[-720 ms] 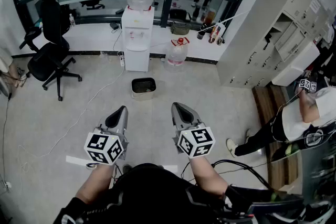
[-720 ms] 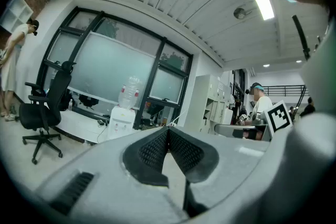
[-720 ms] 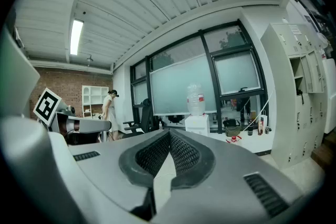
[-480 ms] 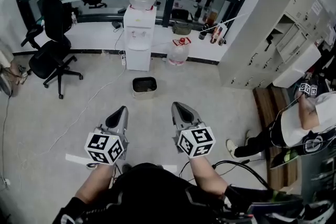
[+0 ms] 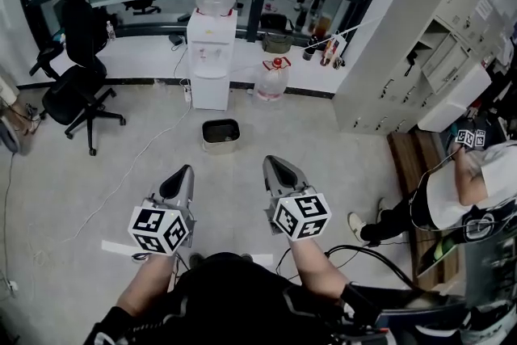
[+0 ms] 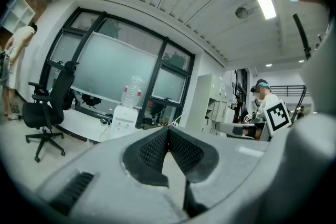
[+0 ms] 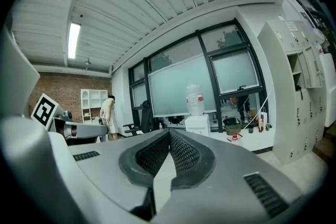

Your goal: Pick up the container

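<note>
1. Head view — the container [image 5: 221, 135], a low rectangular tub, sits on the floor [image 5: 105, 174] just in front of the water dispenser [image 5: 212, 65]. It is well ahead of both grippers and roughly between their lines.
2. The left gripper [image 5: 187, 170] and the right gripper [image 5: 270, 163] are held out side by side in front of the person's body. In each gripper view the fingers are clenched tip to tip, with nothing between them.
3. The step in hand looks like the approach: walk in, bend, and tip the grippers downward so they come at the tub from above.
4. Spread the fingers before arriving, not at the rim — clenched tips would only knock the tub along the floor.
5. Choose one wall. The near rim looks easiest: put one finger inside and one outside, seated deep before squeezing.
6. The inside is dark and I cannot tell whether it holds anything, so lift level and slowly.
7. The free gripper could steady the opposite rim if the tub tilts.
</note>
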Available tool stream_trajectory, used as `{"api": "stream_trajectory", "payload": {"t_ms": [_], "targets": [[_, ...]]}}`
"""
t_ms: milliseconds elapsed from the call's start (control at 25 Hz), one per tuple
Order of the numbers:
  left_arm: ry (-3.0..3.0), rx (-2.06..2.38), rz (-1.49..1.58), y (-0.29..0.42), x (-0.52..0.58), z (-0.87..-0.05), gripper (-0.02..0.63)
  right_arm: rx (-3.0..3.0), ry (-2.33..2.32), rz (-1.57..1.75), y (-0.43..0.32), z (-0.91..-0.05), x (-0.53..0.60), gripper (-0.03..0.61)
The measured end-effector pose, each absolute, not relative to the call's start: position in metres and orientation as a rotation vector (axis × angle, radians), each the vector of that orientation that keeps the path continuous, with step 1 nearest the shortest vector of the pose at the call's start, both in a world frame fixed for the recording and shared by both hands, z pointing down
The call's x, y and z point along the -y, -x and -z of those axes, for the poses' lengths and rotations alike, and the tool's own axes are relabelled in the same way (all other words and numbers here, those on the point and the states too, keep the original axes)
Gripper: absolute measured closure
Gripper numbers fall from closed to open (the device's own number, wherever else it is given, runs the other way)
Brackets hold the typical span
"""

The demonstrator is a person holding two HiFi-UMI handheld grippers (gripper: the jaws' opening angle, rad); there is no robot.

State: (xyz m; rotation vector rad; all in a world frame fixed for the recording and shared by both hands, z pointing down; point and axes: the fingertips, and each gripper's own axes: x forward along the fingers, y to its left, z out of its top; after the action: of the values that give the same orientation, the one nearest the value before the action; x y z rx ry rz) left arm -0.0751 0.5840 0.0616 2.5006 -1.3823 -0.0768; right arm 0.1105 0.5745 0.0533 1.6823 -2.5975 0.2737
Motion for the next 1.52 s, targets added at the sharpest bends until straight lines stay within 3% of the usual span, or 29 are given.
{"api": "stream_trajectory", "payload": {"t_ms": [960,1520], "targets": [[-2.513,1.299,0.077,0.175,-0.554,-0.082,0.605,2.538,-1.686,-0.250,-0.008,-0.060,-0.553,0.569],[-2.413,1.383,0.044,0.185,-0.456,-0.104,0.604,2.586,-1.625,-0.289,-0.003,-0.079,-0.449,0.569]]}}
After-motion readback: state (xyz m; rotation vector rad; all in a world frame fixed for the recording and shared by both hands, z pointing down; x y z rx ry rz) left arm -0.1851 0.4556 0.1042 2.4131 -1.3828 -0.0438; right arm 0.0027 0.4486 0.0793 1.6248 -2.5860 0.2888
